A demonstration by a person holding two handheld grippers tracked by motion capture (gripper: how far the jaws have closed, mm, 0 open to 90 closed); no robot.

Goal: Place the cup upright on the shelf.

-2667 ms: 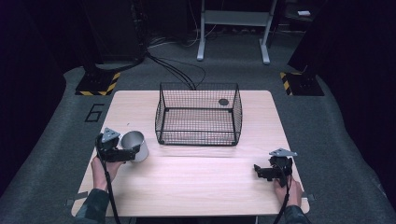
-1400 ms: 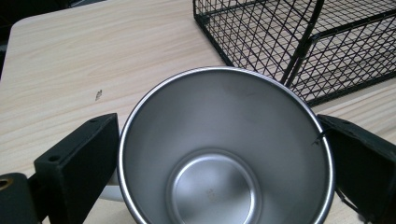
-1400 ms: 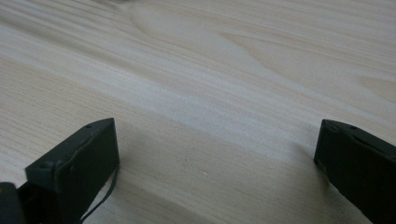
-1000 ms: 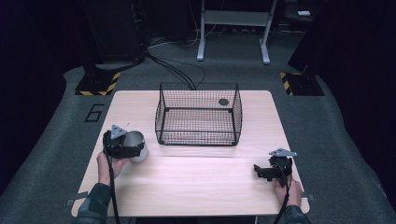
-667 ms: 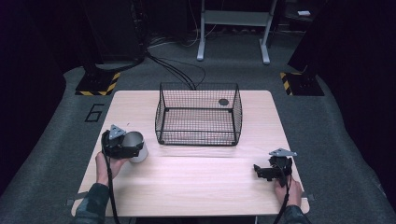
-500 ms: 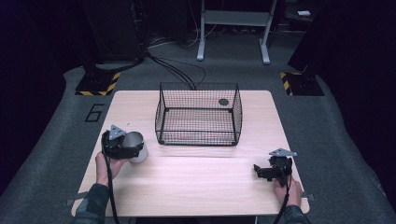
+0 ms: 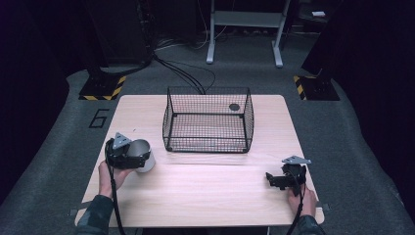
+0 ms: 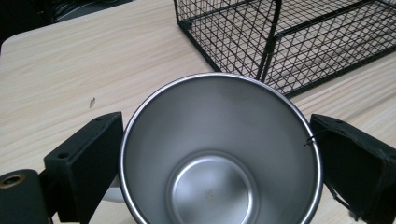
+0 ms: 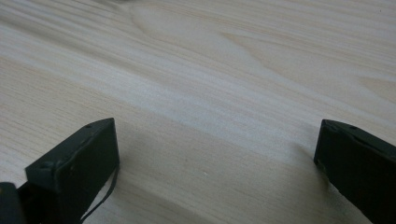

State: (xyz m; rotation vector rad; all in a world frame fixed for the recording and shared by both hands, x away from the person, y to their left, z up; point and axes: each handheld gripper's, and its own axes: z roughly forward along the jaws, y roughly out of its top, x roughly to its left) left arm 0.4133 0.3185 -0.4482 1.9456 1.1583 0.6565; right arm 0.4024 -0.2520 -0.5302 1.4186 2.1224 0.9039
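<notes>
Between the jaws of the left gripper [image 8: 219, 154] a steel cup [image 8: 219, 154] is held, each black pad pressed against its rim on either side, mouth turned toward the camera so that the bare bottom is seen. Compared with the frame from 2.7 s ago, the cup [image 7: 141, 155] and the left gripper [image 7: 128, 152] are found shifted slightly inward and toward the basket [image 7: 208, 120], while over the last second almost no movement is to be noted; the grasp is judged settled and the carry only begun. Just ahead of the held cup, and a little to one side, the near corner of the wire basket [image 8: 275, 42] is seen, apart from the rim, so a lift over the wall is probably what is called for next. On the far side of the table [image 7: 205, 196], the right gripper [image 7: 281, 178] is kept where it was, its jaws spread wide over bare wood [image 9: 210, 93] with nothing between them.
</notes>
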